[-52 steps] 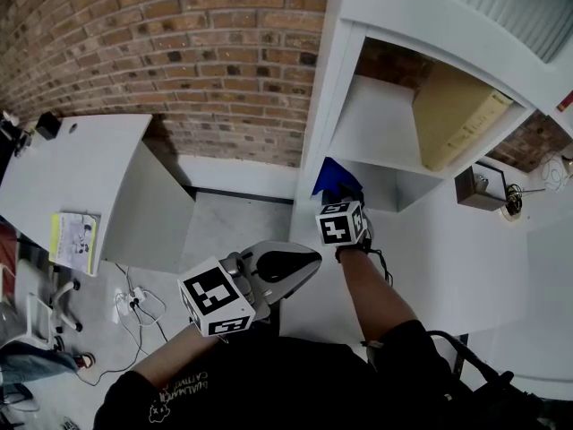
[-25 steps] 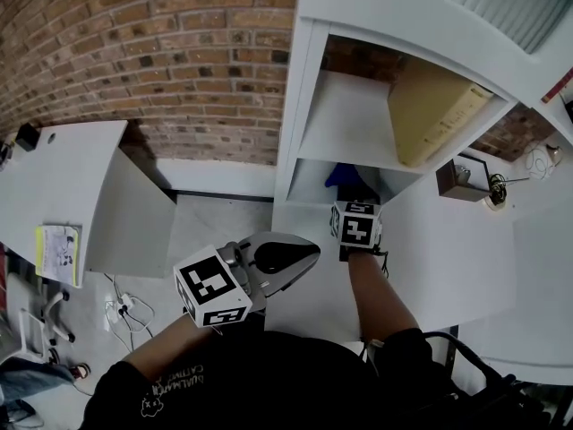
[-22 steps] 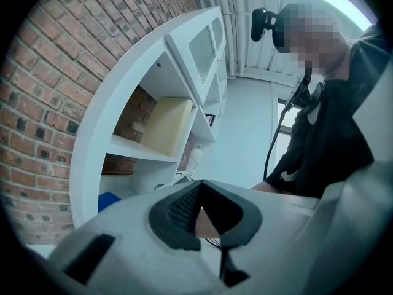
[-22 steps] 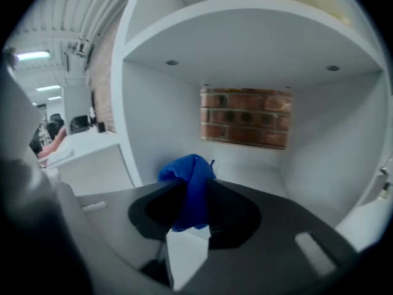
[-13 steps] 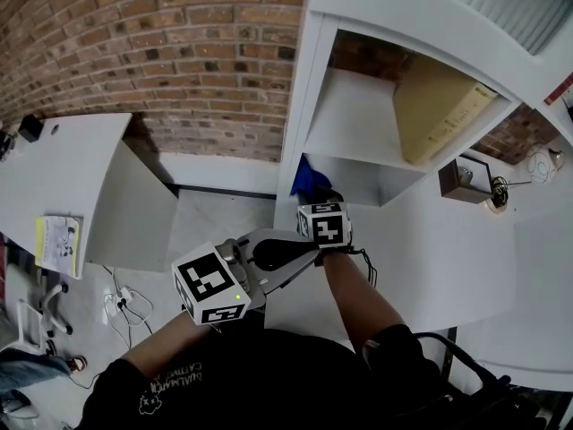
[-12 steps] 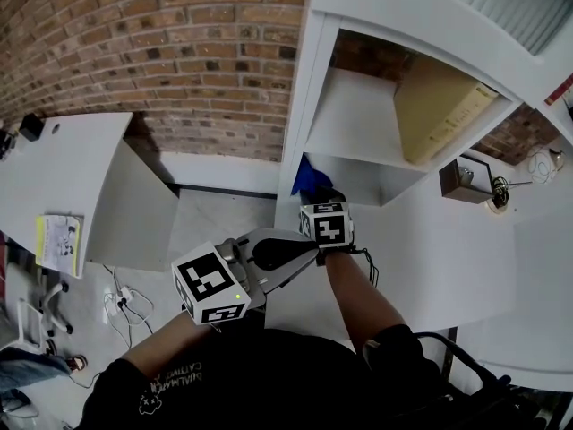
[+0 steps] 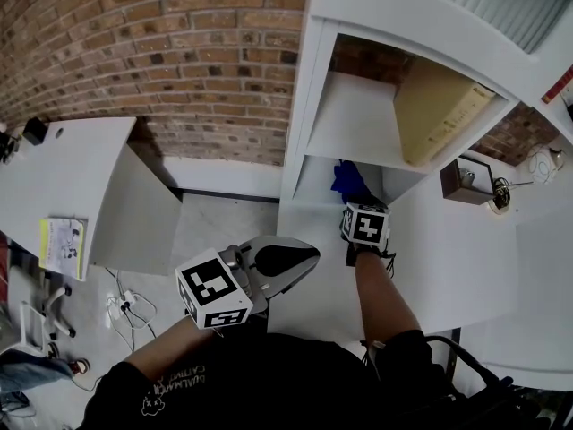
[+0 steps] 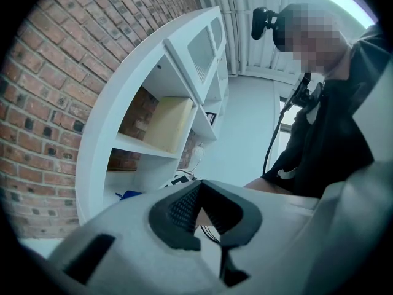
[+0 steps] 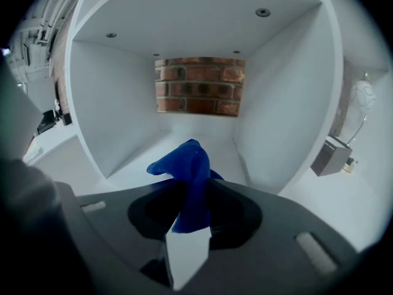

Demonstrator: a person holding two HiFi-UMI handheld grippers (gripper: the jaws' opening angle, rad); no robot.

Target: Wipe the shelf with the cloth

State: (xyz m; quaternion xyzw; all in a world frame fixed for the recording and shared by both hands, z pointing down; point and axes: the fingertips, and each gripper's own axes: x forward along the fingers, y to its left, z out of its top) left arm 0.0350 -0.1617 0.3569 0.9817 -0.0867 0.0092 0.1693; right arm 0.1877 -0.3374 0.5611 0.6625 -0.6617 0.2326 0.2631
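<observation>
Reaching into the lower compartment of the white shelf unit (image 7: pixel 309 106): right gripper (image 9: pixel 190 219), fingers pinched on the blue cloth (image 9: pixel 187 168), having just eased a touch wider with the cloth between them. Cloth bunched, poking forward over compartment floor; contact with floor unclear. Left gripper (image 8: pixel 204 212) level, outside the unit, fingers together, nothing between.

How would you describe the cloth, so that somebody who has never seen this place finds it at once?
Start at the white shelf unit that stands in front of the brick wall. Look into the open compartment under the one that holds the tan box. The cloth is bunched at its front, and it is the only deep blue thing among white boards.
</observation>
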